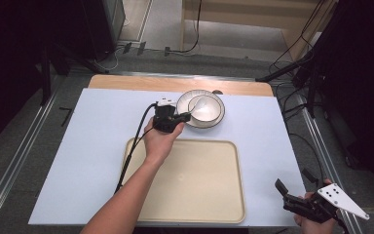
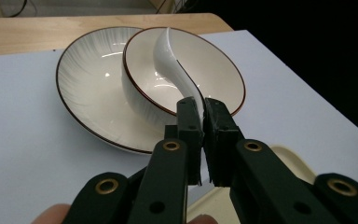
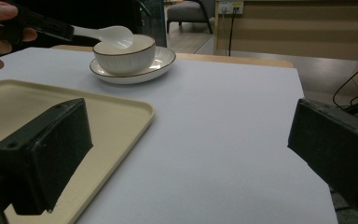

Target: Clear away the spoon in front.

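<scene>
A white sheet (image 1: 92,146) covers most of a wooden table (image 1: 126,82); on it, toward the far edge, a cream plate (image 1: 218,119) with a dark rim carries a matching ribbed bowl (image 1: 205,111), the bowl sitting off-centre on the plate; a white ceramic spoon (image 2: 175,65) has its scoop over the bowl's hollow, its handle running back and out over the bowl's near rim; the left gripper (image 1: 184,117) reaches in from the plate's left side, and in the left gripper view its jaws are pressed together on the tip of the spoon's handle, with almost no gap beyond the handle's thickness; nearer the person, a beige tray (image 1: 199,180) lies on the sheet, just short of the plate; the right gripper (image 1: 291,191) sits at the near right corner of the table, well apart from the dishes, its jaws spread wide with nothing between them, the tray's corner and the sheet visible through the gap in the right gripper view.
</scene>
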`<state>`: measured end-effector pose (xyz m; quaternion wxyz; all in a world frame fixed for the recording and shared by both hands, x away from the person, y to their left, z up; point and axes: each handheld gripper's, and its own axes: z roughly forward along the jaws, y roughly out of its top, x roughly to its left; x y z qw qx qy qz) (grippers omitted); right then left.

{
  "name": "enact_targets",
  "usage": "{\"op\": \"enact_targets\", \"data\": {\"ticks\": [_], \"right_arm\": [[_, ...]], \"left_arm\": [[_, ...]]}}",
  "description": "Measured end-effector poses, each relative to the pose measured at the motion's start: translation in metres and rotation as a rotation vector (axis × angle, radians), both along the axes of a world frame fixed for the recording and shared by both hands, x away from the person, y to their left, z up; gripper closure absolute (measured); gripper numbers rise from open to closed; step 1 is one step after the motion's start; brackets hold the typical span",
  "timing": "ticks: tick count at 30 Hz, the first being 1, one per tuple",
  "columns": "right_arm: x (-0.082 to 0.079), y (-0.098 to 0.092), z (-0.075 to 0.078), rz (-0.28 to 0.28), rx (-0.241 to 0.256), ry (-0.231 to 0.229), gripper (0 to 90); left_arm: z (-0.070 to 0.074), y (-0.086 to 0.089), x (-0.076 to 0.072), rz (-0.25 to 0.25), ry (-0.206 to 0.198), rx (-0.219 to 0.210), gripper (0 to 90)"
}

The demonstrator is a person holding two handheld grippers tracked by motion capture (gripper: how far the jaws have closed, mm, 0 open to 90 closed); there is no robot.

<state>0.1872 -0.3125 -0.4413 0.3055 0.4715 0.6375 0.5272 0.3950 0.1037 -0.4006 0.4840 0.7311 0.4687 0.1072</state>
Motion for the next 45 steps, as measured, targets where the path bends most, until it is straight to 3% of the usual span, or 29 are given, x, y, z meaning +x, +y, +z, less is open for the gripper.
{"op": "enact_targets", "data": {"ticks": [26, 34, 45], "right_arm": [[-0.001, 0.003, 0.000, 0.014, -0.014, 0.000, 0.0], [-0.001, 0.005, 0.000, 0.020, -0.017, 0.003, 0.0], [-0.001, 0.006, 0.000, 0.020, -0.016, 0.004, 0.0]], "left_arm": [[0.022, 0.054, -0.062, 0.043, -0.114, -0.041, 87.1], [0.020, 0.074, -0.080, 0.082, -0.126, -0.051, 87.1], [0.006, 0.102, -0.113, 0.141, -0.135, -0.067, 87.0]]}}
